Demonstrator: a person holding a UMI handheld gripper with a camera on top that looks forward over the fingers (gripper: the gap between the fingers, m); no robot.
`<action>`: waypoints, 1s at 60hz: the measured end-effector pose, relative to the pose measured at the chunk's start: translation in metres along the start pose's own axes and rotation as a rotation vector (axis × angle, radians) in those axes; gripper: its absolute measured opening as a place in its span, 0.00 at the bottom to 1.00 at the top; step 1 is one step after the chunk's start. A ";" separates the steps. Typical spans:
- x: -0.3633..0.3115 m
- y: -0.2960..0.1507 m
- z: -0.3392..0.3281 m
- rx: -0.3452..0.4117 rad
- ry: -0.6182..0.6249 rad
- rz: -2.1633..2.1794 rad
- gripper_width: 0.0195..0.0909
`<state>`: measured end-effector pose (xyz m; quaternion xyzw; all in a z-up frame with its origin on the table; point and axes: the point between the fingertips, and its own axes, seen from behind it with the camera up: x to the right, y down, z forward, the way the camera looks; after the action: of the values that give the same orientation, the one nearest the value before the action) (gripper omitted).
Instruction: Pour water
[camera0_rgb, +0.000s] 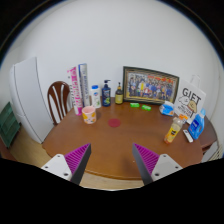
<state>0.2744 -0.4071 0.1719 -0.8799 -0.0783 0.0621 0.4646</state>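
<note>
Gripper: the gripper (111, 160) is seen held above the near edge of the counter, its fingers spread wide apart with nothing between them; a purple pad (77, 157) is borne on each inner face.

Counter: a round wooden counter (115, 145) is shown beyond the fingers, set against a white wall.

Writing: "GIFT" is read on a white carton (191, 100) at the counter's far right side; the smaller print beneath it cannot be made out. Other labels are too small to be read.

Task items: a small pale cup (89, 115) is placed well beyond the left finger, with a dark bottle (106, 94) and a white bottle (95, 95) lined up behind it near the wall. An orange bottle (174, 131) is stood well beyond the right finger.

Surroundings: a framed picture (150, 85) is propped against the wall, and a wooden chair (58, 98) is drawn up at the counter's left side.
</note>
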 end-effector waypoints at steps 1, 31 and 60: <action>0.011 0.002 0.003 0.000 0.004 0.003 0.93; 0.333 0.035 0.127 0.132 0.167 0.059 0.92; 0.389 0.028 0.265 0.174 0.152 0.105 0.46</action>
<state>0.6093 -0.1327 -0.0139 -0.8412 0.0093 0.0260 0.5400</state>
